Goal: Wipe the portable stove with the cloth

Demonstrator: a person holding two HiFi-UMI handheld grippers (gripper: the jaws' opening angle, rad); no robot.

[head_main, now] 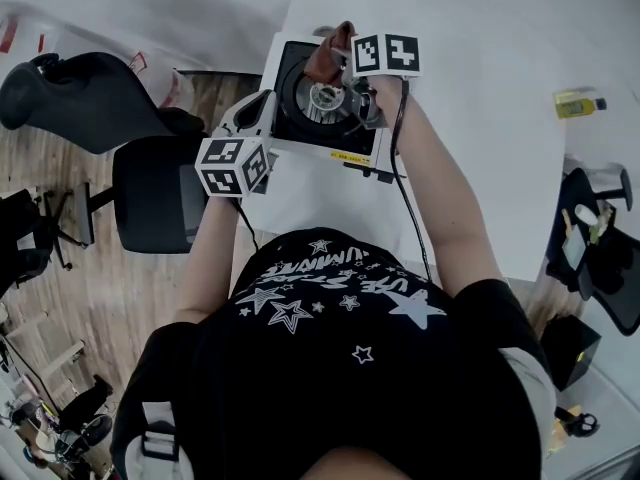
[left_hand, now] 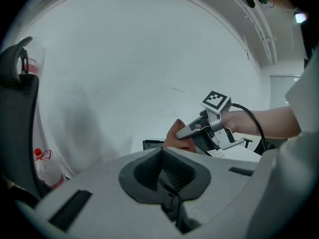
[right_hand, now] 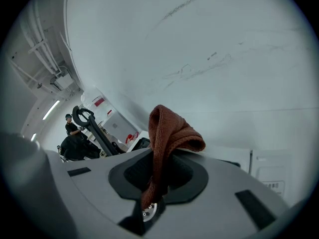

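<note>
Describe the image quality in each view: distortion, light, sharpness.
Head view: flat, even light, little shadow, the portable stove reasonably sharp, edges bowed. Left gripper view: strong fisheye with black corners, the pale wall nearly featureless. Right gripper view: same fisheye, the cloth in the jaws crisp, a strip light glaring at left.

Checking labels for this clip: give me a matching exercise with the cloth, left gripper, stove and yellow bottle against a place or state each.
1. cloth
2. left gripper
3. stove
4. yellow bottle

A. shut, nothing between its jaws
B. lying far to the right
C. pinched in the right gripper
D. on the table, in front of the person

Pairs: 1-C, 2-A, 3-D, 4-B
</note>
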